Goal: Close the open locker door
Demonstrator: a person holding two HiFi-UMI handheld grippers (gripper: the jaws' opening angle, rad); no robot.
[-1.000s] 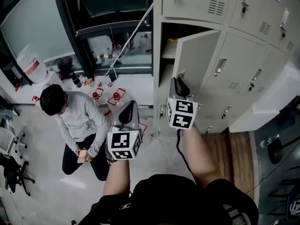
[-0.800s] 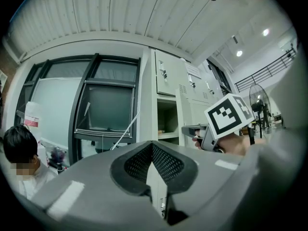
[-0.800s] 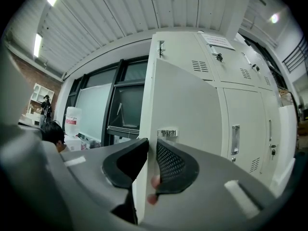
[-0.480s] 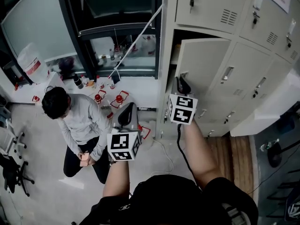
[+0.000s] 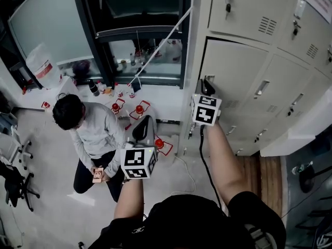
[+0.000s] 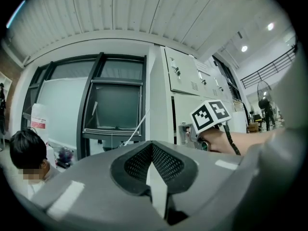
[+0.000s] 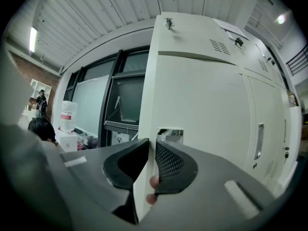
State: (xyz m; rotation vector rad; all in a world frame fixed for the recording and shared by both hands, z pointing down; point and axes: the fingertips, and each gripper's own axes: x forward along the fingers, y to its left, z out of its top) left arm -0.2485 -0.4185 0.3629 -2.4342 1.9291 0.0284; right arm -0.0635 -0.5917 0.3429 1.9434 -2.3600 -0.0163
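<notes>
The beige locker door [image 5: 236, 71] now lies flush with the doors around it. My right gripper [image 5: 206, 84] is at its left edge, just below the metal latch tab [image 5: 209, 79]. In the right gripper view the door [image 7: 207, 105] fills the right half, and the latch tab [image 7: 170, 131] shows above the gripper [image 7: 153, 146]. Its jaws are closing to a narrow slit; I see only the white locker edge through it, nothing pinched. My left gripper [image 5: 144, 124] hangs shut and empty over the floor, away from the lockers, its pads [image 6: 152, 148] meeting.
A person [image 5: 88, 131] crouches on the floor at the left holding a phone. Red fittings [image 5: 139, 109] and small bottles lie below the dark window frame [image 5: 140, 32]. A white cable [image 5: 184, 165] trails on the floor near the locker base. Further lockers [image 5: 290, 97] run right.
The door swung from half open to flush with the locker front, with my right gripper following its edge. The left gripper barely moved.
</notes>
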